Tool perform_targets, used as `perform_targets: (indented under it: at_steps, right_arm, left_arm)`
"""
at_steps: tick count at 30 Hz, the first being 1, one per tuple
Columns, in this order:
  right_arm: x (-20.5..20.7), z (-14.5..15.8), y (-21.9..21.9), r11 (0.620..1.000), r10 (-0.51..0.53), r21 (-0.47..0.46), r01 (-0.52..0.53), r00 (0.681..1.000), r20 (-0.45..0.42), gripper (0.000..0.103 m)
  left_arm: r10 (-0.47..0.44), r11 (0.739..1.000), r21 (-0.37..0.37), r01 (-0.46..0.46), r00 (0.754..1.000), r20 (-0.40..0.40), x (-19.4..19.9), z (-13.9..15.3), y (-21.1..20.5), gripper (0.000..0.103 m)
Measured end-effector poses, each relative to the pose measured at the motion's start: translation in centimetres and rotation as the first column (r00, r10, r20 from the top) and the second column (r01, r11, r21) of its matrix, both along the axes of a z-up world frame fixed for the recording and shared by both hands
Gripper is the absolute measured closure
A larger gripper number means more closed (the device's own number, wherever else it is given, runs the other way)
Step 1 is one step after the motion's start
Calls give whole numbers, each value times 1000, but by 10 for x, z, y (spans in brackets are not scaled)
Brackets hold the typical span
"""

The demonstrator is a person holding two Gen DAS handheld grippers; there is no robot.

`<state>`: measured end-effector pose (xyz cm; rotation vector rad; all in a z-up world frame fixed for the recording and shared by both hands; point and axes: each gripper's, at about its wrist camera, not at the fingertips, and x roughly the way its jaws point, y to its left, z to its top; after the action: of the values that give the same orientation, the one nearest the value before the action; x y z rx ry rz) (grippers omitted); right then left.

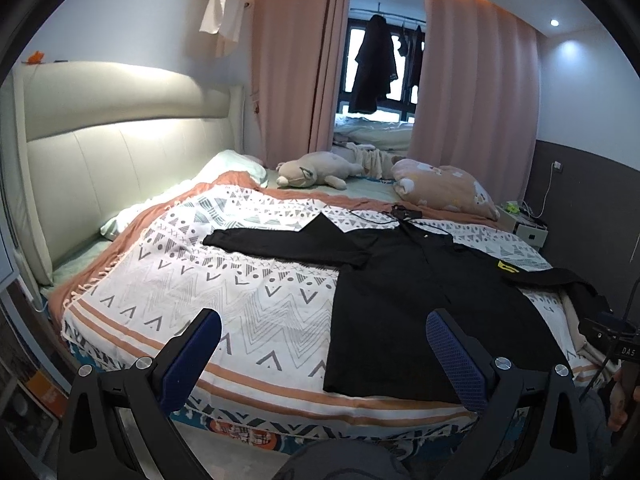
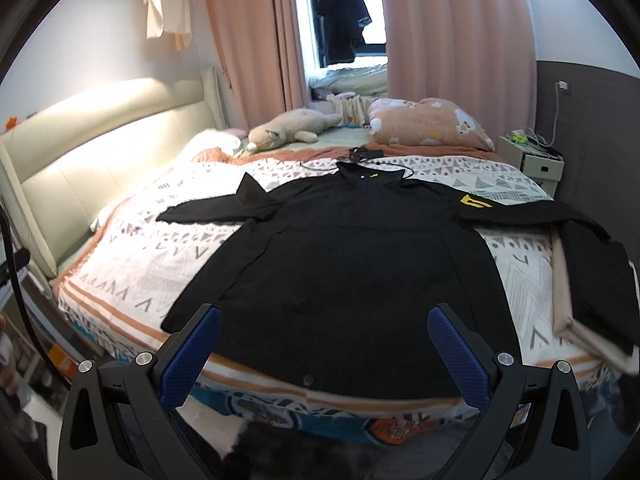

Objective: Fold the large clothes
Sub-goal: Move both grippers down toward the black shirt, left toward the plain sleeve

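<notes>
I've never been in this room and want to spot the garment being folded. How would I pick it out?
Look at the big bed with the cream headboard; on its patterned blanket a black shirt lies spread flat, sleeves out to both sides. A yellow emblem on one shoulder sets it apart from the folded dark clothes beside it.

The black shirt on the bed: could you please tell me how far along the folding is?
Done: the black shirt lies spread flat on the patterned blanket, both sleeves stretched out sideways. In hand: nothing; the left tool and right tool are both open, held at the near hem without touching cloth. Left: every fold, starting with the sleeves. A folded dark garment already sits at the right.
</notes>
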<state>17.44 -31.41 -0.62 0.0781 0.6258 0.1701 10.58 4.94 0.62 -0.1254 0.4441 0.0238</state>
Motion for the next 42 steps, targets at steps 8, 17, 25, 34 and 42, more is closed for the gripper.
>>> perform_targets:
  at_steps: [8, 17, 25, 34, 42]
  right_arm:
    - [87, -7, -6, 999, 6, 48, -3, 998, -67, 0]
    - [180, -3, -1, 997, -8, 76, 15, 996, -88, 0]
    - [256, -9, 13, 994, 6, 112, 5, 995, -95, 0]
    - [339, -34, 38, 991, 49, 128, -33, 991, -125, 14]
    - [403, -66, 58, 986, 79, 159, -50, 980, -181, 29]
  left_arm:
    - [35, 998, -49, -39, 996, -80, 87, -7, 29, 1]
    - [80, 992, -89, -92, 989, -128, 173, -6, 63, 1]
    - [130, 977, -148, -155, 977, -167, 250, -15, 102, 13]
    - [167, 951, -218, -221, 956, -240, 329, -43, 147, 28]
    - [202, 900, -307, -308, 922, -331, 403, -88, 199, 44]
